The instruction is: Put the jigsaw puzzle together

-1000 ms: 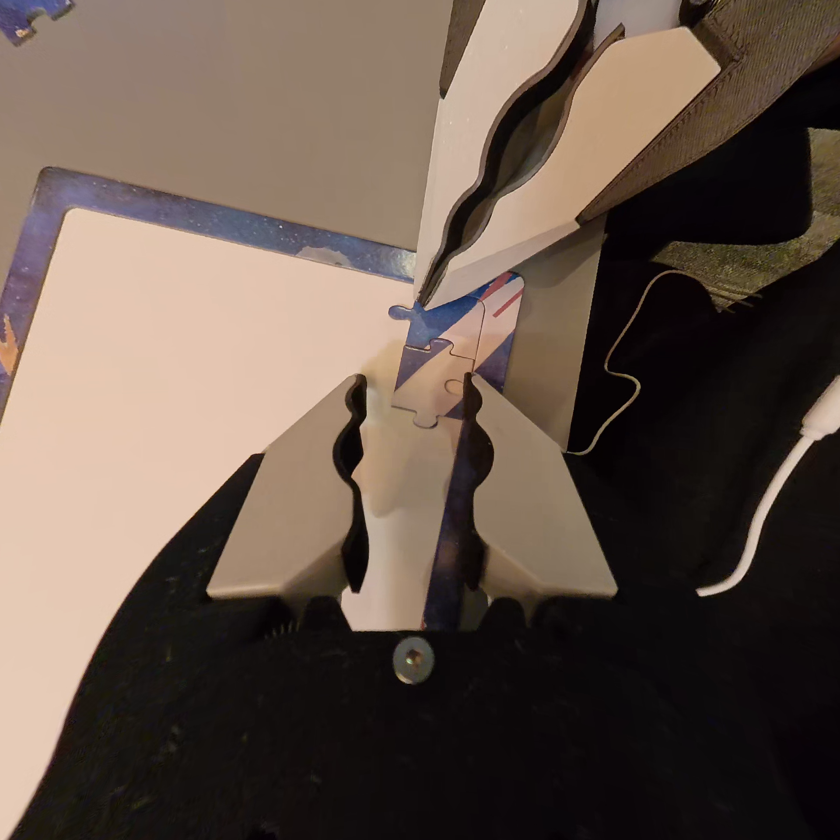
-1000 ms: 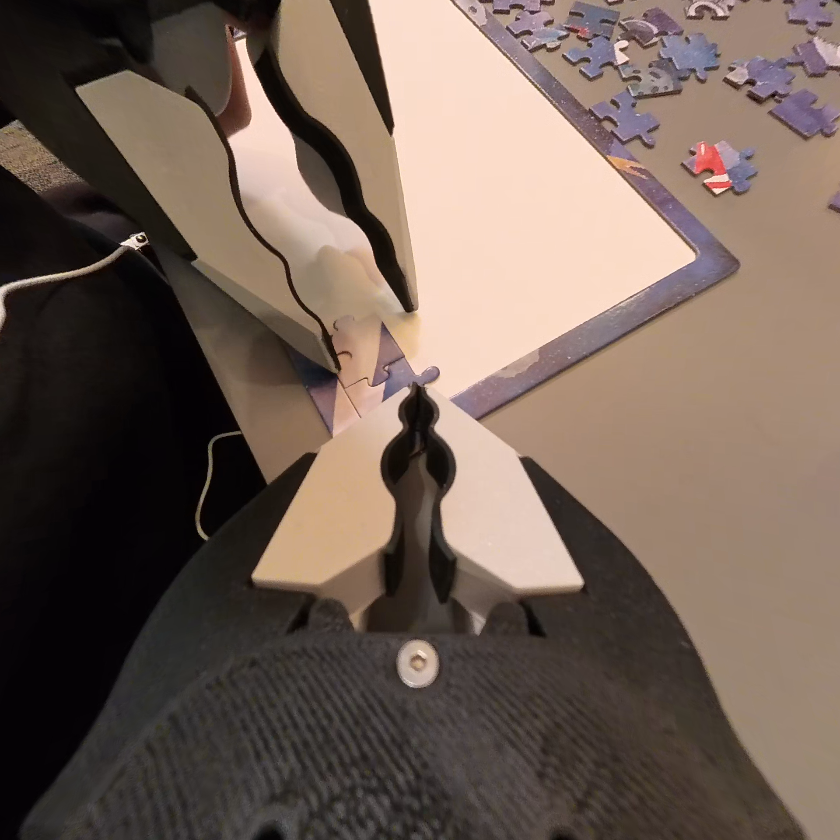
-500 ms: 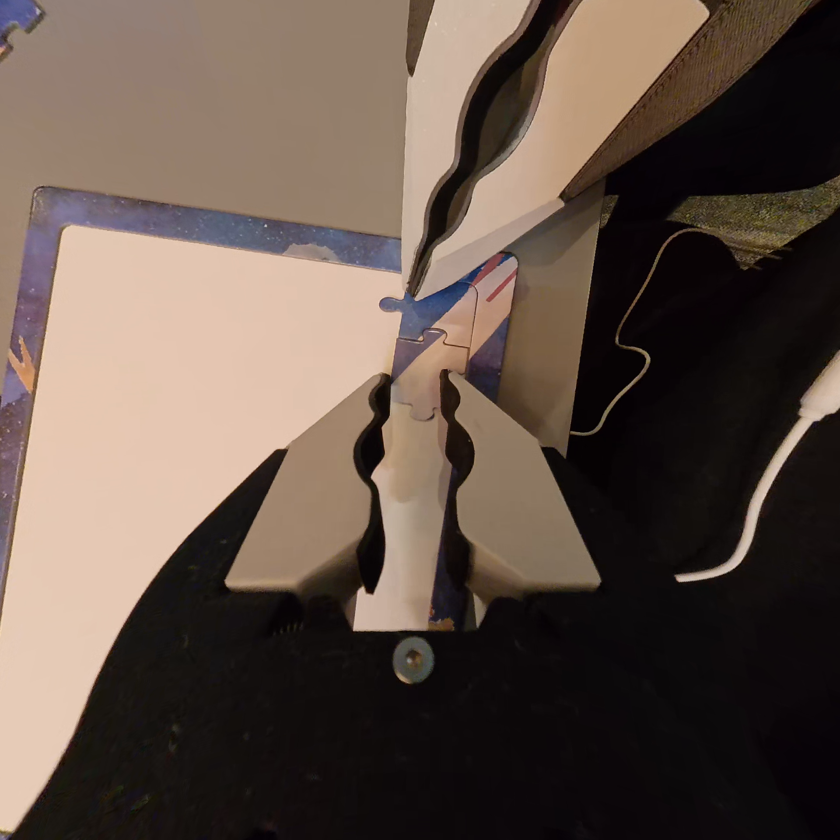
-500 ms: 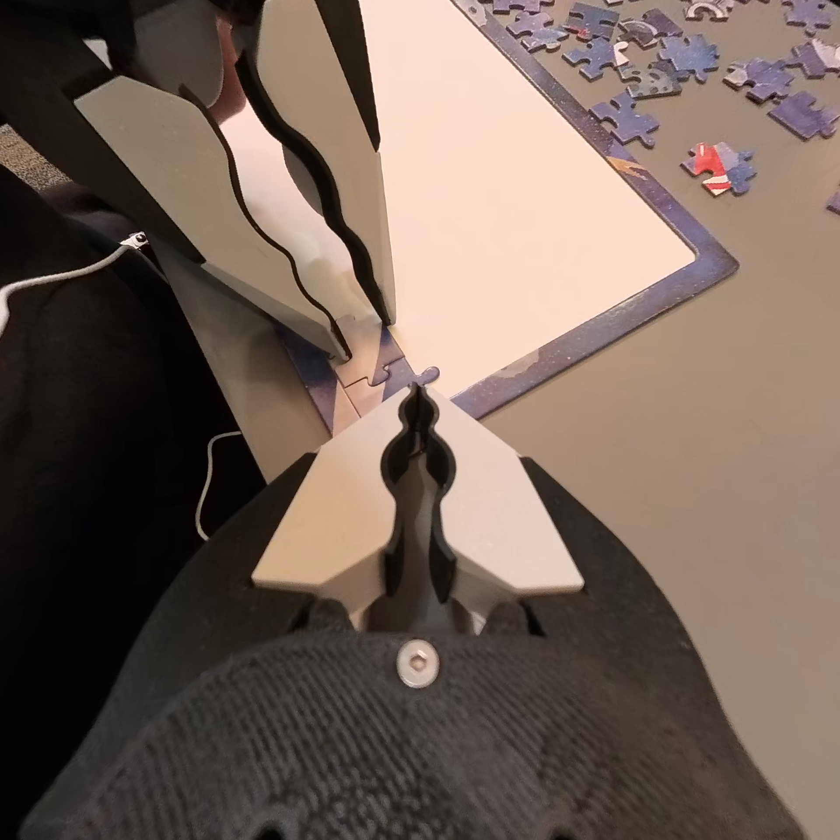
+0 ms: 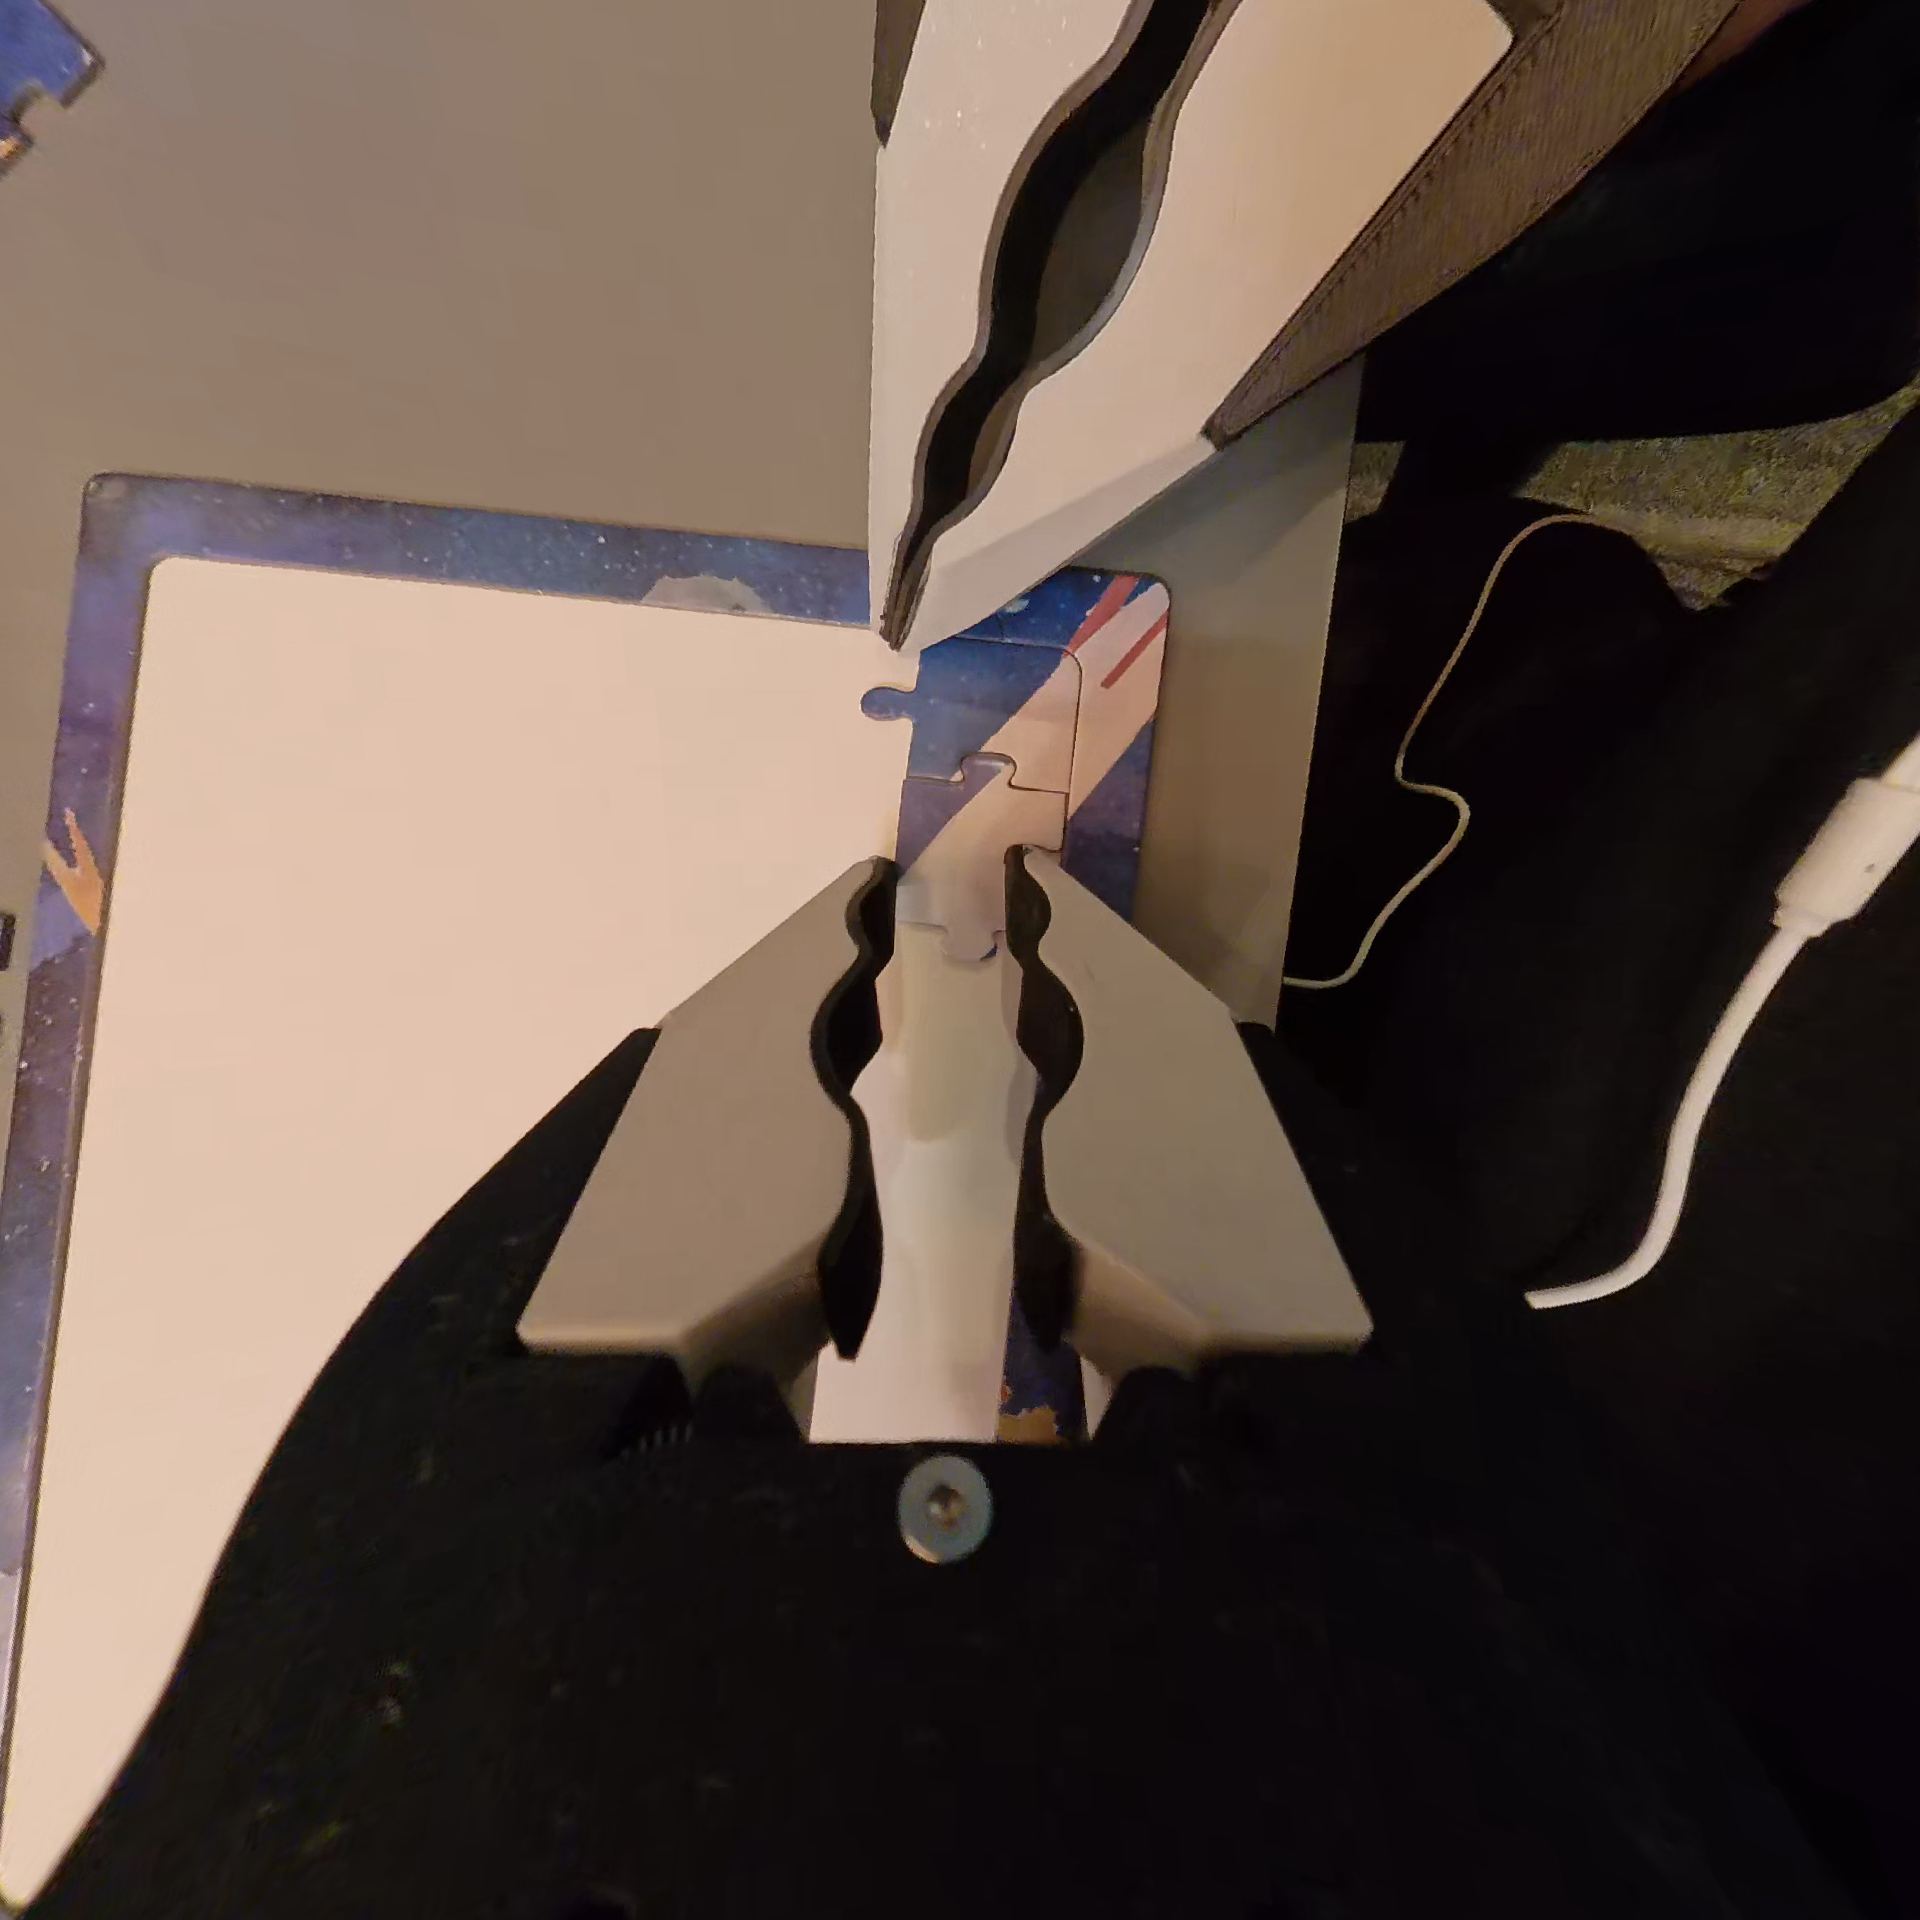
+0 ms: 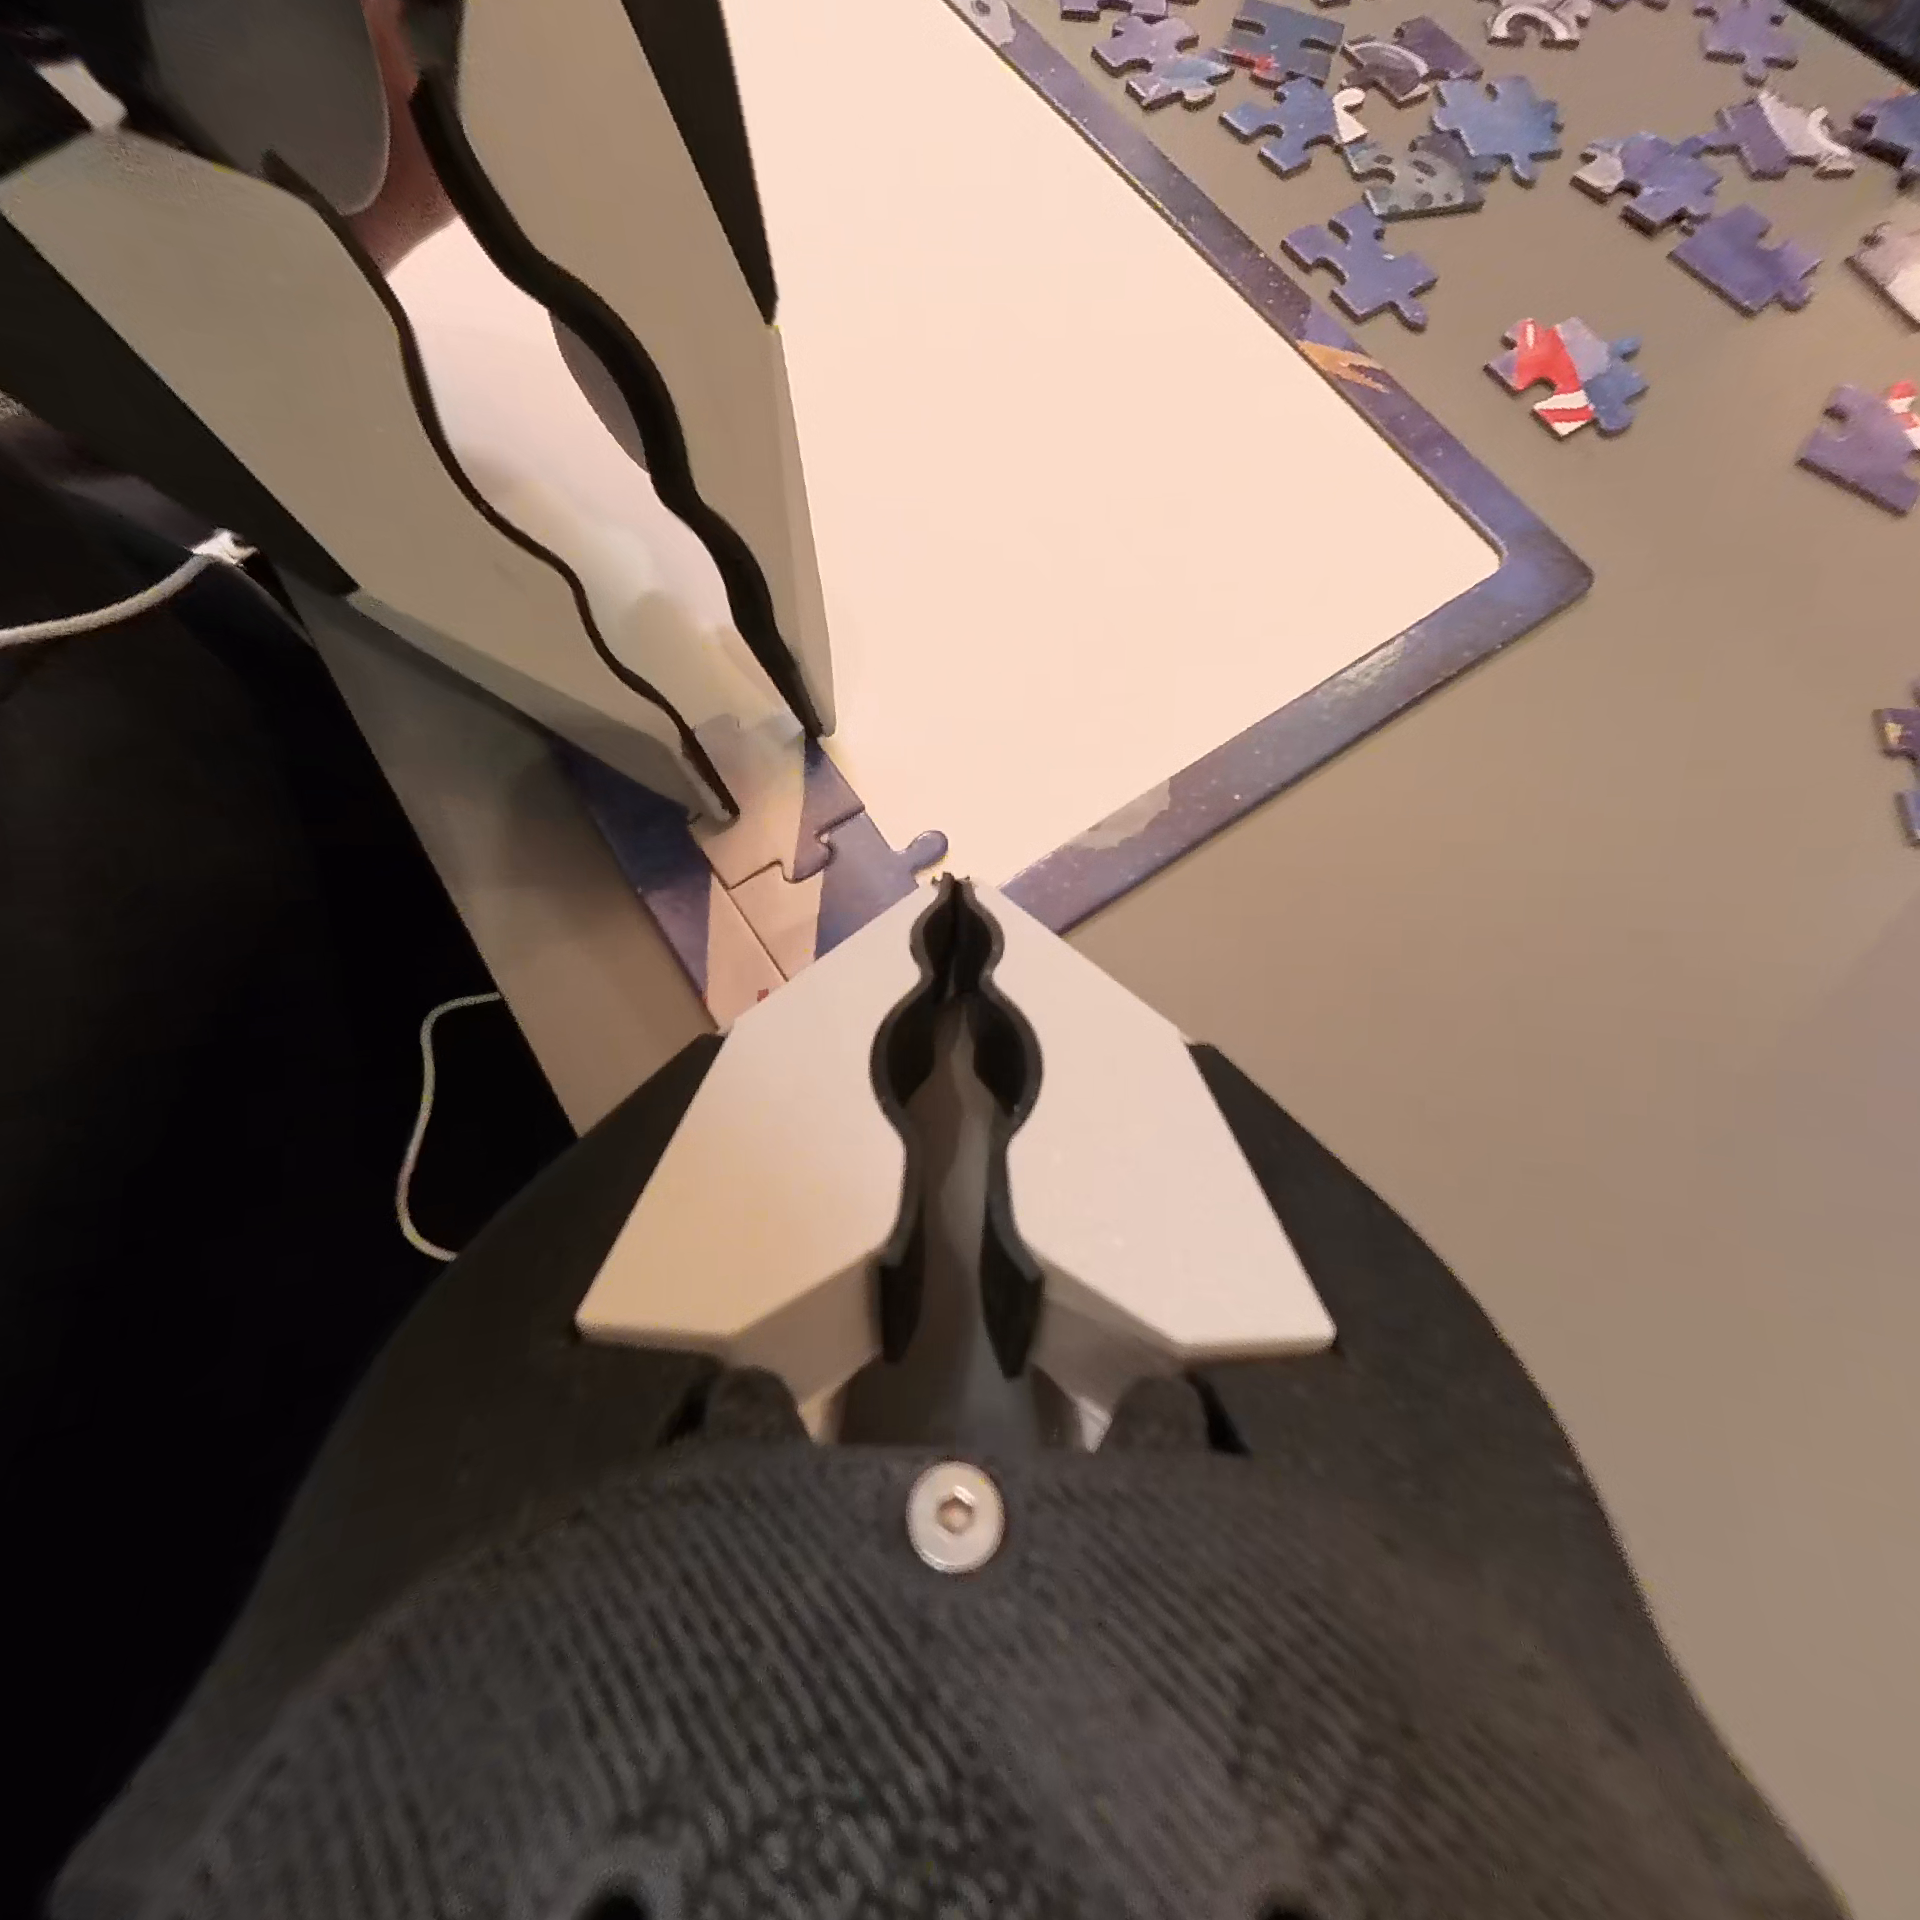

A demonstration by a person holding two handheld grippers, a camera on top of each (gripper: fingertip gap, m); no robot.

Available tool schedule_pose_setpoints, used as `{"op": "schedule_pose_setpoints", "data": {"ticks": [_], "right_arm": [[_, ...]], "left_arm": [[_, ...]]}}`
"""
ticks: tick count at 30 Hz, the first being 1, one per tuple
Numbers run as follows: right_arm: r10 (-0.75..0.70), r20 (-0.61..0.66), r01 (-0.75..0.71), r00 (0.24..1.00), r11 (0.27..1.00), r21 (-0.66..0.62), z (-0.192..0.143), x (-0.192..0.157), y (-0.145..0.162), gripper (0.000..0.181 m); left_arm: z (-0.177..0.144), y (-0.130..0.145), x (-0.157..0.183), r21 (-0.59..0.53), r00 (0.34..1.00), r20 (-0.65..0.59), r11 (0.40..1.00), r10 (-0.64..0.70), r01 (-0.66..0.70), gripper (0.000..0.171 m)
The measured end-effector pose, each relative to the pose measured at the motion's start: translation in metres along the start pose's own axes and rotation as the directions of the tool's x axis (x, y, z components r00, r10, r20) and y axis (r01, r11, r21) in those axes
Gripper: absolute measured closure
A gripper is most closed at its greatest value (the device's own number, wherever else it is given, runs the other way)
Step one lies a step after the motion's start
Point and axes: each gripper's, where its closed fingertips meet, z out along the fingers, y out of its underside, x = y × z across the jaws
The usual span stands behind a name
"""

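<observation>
A puzzle frame [image 5: 416, 530] with a blue starry border and a cream floor lies on the grey table. Two joined pieces sit in its near corner: a corner piece [image 5: 997, 707] and a second piece [image 5: 977, 831] below it. My left gripper [image 5: 948, 858] is open by a narrow gap, its tips resting at the second piece's sides. My right gripper [image 6: 951, 883] is shut and empty, its tip down at the corner piece [image 6: 873, 883] by the frame border. The right gripper also shows at the top of the left wrist view [image 5: 904, 623]. The left gripper shows in the right wrist view [image 6: 771, 769].
Several loose blue pieces [image 6: 1455, 156] and a red and white one [image 6: 1569, 379] lie on the table beyond the frame [image 6: 1299, 727]. One loose piece [image 5: 42, 73] lies far left. The table edge [image 5: 1320, 727] runs beside the corner, with a white cable [image 5: 1704, 1091] and dark clothing past it. The left gripper's tips are roughly 5 cm from the right gripper's. The loose piece [image 5: 42, 73] is about 20 cm from my right fingertips.
My left gripper's jaws have narrowed and moved forward onto the second piece. The right gripper has stayed shut at the corner piece.
</observation>
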Motion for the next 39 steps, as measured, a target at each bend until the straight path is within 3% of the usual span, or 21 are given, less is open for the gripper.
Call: {"op": "schedule_pose_setpoints", "data": {"ticks": [13,18,24,32,36,39], "right_arm": [[-0.035,-0.014,0.035,0.999,0.999,0.013,-0.002,-0.002,-0.001,0.181],[-0.008,0.104,0.000,0.995,0.997,0.080,-0.008,-0.017,-0.012,0.181],[-0.019,0.113,0.020,0.993,1.000,-0.007,-0.002,-0.020,-0.001,0.181],[0.000,0.140,0.002,0.990,1.000,-0.016,-0.006,-0.021,-0.001,0.181],[0.015,0.123,-0.023,0.992,0.998,0.060,-0.004,-0.014,-0.020,0.181],[0.002,0.089,-0.004,0.996,1.000,0.022,0.007,-0.007,-0.021,0.175]], "left_arm": [[-0.001,-0.001,-0.001,0.023,1.000,0.000,1.000,-0.018,0.018,0.149],[-0.004,-0.005,-0.003,0.055,0.999,-0.005,0.998,-0.034,0.035,0.149],[-0.008,-0.014,0.003,0.094,0.999,-0.030,0.995,-0.014,0.017,0.149],[-0.014,0.012,-0.013,0.032,0.998,0.030,0.998,-0.059,0.058,0.149],[-0.014,0.014,-0.018,0.044,0.996,0.060,0.997,-0.068,0.066,0.150],[-0.014,0.014,-0.018,0.064,0.995,0.051,0.994,-0.089,0.085,0.149]]}}
